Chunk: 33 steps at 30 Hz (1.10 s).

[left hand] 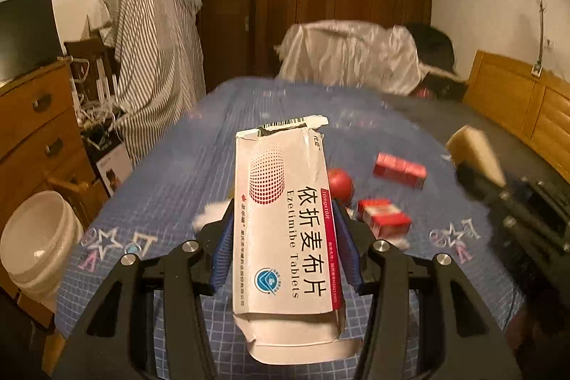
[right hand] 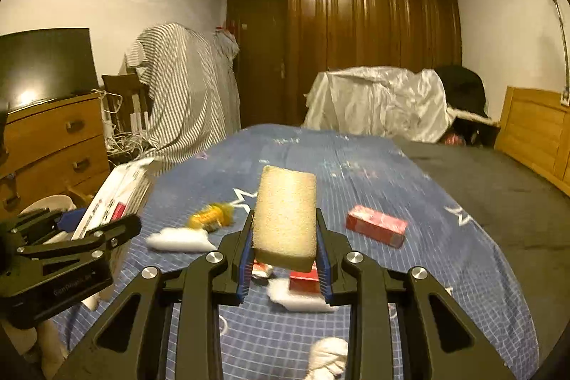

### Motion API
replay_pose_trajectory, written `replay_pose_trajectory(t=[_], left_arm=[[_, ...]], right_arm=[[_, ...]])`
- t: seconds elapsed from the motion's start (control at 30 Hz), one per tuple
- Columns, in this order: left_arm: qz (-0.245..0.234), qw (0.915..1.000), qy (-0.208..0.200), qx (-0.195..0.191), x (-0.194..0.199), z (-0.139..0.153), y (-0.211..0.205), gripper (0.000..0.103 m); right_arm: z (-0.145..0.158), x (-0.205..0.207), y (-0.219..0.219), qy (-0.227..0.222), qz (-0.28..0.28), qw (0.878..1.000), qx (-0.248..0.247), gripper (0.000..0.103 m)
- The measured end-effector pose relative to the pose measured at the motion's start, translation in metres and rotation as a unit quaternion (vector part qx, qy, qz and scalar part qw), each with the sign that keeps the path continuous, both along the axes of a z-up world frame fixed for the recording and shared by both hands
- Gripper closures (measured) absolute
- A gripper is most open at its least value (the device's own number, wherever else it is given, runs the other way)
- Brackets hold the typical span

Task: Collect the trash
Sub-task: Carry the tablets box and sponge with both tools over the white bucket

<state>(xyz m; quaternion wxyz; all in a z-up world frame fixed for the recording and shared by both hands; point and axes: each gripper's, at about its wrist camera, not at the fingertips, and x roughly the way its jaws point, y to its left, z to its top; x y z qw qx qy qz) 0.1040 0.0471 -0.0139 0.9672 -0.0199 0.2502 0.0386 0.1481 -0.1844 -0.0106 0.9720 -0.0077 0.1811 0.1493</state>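
Between the left gripper's (left hand: 285,230) blue pads sits a torn white tablet carton (left hand: 285,219), clamped on both long sides, flap end hanging out toward the camera, ripped end sticking out past the fingertips. Jaws narrow, closed on it. Right gripper (right hand: 285,237) likewise pinches a tan sponge block (right hand: 286,216) upright between its pads, block rising above the tips. Both held clear above the blue checked bedspread (left hand: 171,173). Beyond the left claw and to its right: red apple (left hand: 340,184), two red boxes (left hand: 399,170) (left hand: 383,218). Ahead-left of the right claw: yellow wrapper (right hand: 210,216) and white tissue wad (right hand: 178,239); ahead-right, one red box; just under its tips, another red box and white scraps (right hand: 299,300). White bucket (left hand: 35,237) sits low, far left of the left claw, off the bed.
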Motion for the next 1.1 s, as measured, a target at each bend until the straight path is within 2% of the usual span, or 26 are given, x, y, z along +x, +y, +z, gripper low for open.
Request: replay_pose_trajectory(t=[0.3, 0.5, 0.8, 1.1], left_arm=[[0.004, 0.9998, -0.018, -0.001, -0.007, 0.012, 0.008, 0.055], [0.022, 0.9994, -0.026, -0.002, -0.014, 0.020, 0.025, 0.055], [0.088, 0.9955, -0.034, -0.005, -0.027, 0.031, 0.095, 0.055], [0.157, 0.9866, -0.045, -0.009, -0.048, 0.046, 0.172, 0.055]], right_arm=[[0.027, -0.017, 0.021, -0.016, 0.019, 1.000, 0.000, 0.072], [0.042, -0.021, 0.051, -0.023, 0.041, 0.999, -0.004, 0.072], [0.066, -0.019, 0.121, -0.033, 0.090, 0.995, -0.010, 0.072], [0.093, -0.019, 0.231, -0.033, 0.165, 0.986, -0.012, 0.072]])
